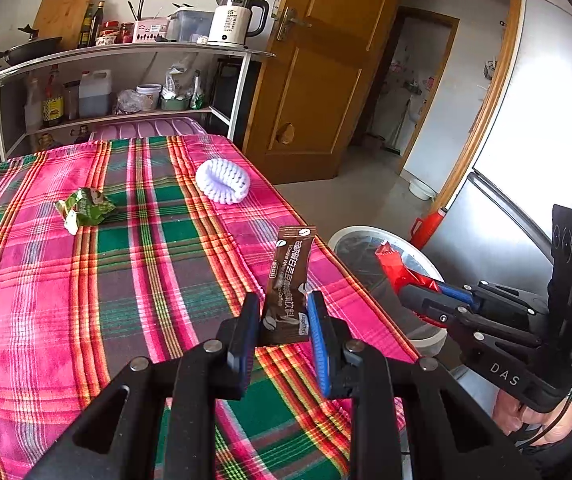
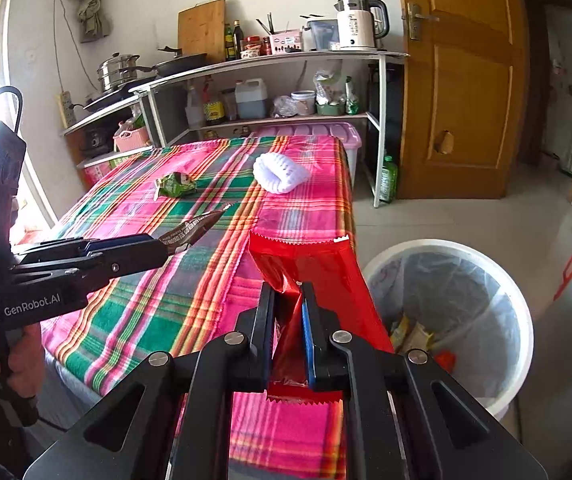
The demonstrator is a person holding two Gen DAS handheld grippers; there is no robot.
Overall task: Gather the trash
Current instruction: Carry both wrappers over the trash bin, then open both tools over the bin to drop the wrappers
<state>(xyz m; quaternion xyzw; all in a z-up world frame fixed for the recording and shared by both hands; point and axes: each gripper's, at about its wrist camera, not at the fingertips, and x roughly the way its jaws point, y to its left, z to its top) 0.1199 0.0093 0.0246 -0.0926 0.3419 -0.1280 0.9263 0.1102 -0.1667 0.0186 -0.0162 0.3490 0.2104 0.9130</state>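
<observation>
My left tongs (image 1: pixel 284 320) are clamped on a brown coffee sachet (image 1: pixel 289 280), which stands upright between the blue pads at the lower centre of the left wrist view. My right tongs (image 2: pixel 287 332) are pinched tight on a red foil wrapper (image 2: pixel 309 276), crumpled where the pads meet and fanning out above them. In the right wrist view the wrapper sits at the table's (image 2: pixel 190 296) right edge, just beside the white bin (image 2: pixel 525 320) lined with a clear bag at lower right; some scraps already lie inside. On the plaid cloth, toward the upper middle of that frame, a crumpled green wrapper (image 2: pixel 176 185) and a white foam net sleeve (image 2: pixel 280 174) lie apart from each other.
</observation>
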